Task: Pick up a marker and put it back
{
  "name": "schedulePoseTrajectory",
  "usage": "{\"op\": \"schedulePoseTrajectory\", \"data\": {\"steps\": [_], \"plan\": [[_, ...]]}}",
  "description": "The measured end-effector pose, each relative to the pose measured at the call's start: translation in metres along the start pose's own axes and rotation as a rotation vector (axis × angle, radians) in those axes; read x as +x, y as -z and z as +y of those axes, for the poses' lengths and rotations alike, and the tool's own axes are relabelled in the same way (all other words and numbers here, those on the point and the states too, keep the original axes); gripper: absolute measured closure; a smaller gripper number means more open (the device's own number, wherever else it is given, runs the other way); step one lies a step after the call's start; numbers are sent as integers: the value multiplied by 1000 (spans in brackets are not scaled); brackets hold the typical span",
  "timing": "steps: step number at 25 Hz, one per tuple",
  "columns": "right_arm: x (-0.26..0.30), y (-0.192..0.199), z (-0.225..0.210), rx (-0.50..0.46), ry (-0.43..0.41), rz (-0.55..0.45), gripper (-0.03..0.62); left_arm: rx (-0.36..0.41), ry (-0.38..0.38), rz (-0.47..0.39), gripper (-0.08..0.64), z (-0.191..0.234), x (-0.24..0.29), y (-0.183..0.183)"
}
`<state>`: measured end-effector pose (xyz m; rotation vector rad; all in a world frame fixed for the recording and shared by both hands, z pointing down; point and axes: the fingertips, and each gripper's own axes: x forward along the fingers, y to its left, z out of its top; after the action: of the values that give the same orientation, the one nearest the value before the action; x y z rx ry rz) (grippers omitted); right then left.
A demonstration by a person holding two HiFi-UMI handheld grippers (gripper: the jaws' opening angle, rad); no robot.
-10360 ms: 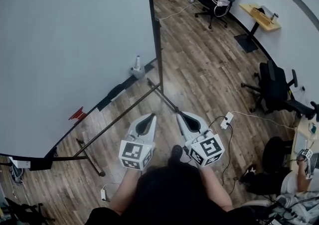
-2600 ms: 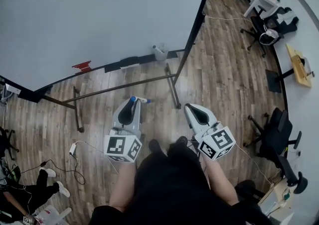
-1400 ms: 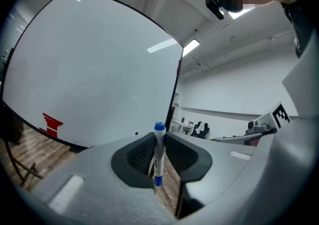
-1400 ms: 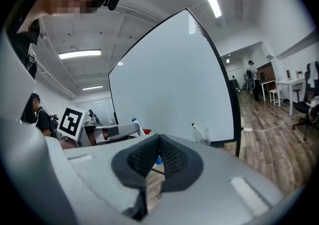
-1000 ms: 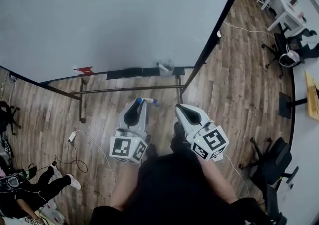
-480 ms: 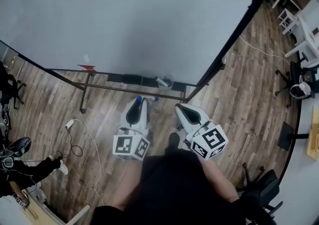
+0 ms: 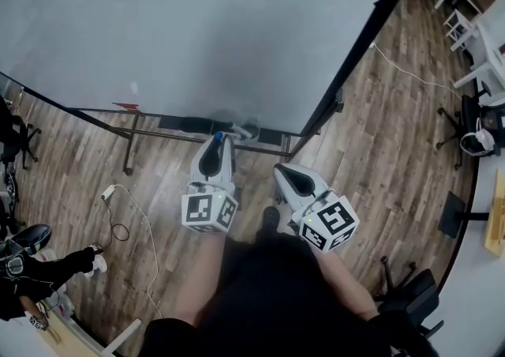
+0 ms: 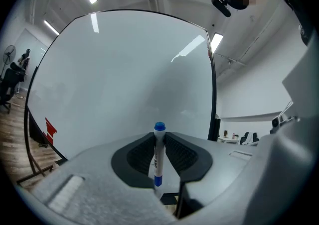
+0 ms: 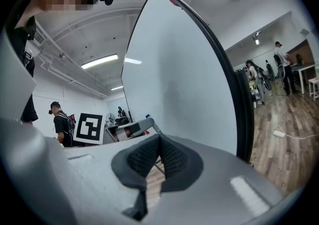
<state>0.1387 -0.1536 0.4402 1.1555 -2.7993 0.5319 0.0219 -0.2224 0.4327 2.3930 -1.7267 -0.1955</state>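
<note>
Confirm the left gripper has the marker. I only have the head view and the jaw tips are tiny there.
Observer: Yes. The left gripper view shows the left gripper shut on a marker, which stands upright between the jaws.
Operator: How deep is it seated?
Observer: Only its blue end pokes past the jaw tips, toward the whiteboard. The rest of the white body runs down between the pads.
Operator: Right side carrying anything?
Observer: No. In the right gripper view the right gripper has its jaws together at the tips with nothing between them.
</note>
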Motion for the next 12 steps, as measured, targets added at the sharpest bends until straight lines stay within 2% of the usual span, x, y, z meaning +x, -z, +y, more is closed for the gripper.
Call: {"op": "schedulePoseTrajectory", "data": {"steps": [6,12], "plan": [[-5,7,2,0,-27,31,591,21,-21,17,483,3,23,18],[-14,15,-2,10,-21,59,590,49,-7,45,485,1,40,44]]}}
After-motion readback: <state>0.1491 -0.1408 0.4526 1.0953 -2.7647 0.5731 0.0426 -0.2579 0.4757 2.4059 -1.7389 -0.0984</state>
